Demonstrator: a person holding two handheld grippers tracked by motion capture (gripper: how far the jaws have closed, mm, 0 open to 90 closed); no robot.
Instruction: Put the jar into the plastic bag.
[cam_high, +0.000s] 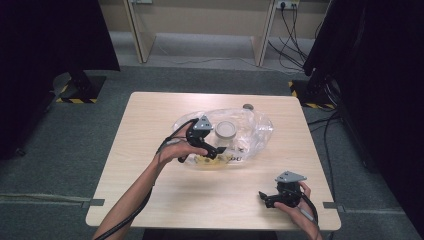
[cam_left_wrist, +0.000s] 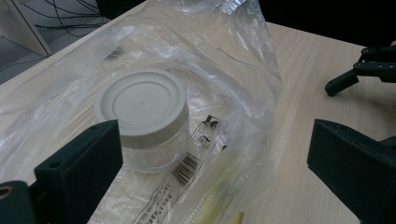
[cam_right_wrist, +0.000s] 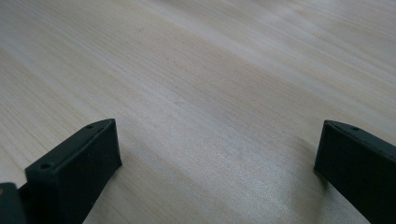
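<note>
A clear plastic bag (cam_high: 252, 131) lies crumpled in the middle of the wooden table (cam_high: 145, 170). On or in it stands a small clear jar with a pale lid (cam_high: 225, 130) (cam_left_wrist: 144, 116); whether it is inside the bag I cannot tell. A barcode label (cam_left_wrist: 184, 169) and something yellow (cam_high: 210, 161) lie at the bag's near edge. My left gripper (cam_high: 216, 150) (cam_left_wrist: 210, 182) is open, low over the bag just in front of the jar. My right gripper (cam_high: 264, 198) (cam_right_wrist: 215, 172) is open and rests near the table's front right edge, over bare wood.
A small dark round object (cam_high: 248, 106) lies at the table's far edge behind the bag. Dark curtains and stands with striped bases (cam_high: 80, 92) flank the table. Cables (cam_high: 292, 35) run over the floor at the back right.
</note>
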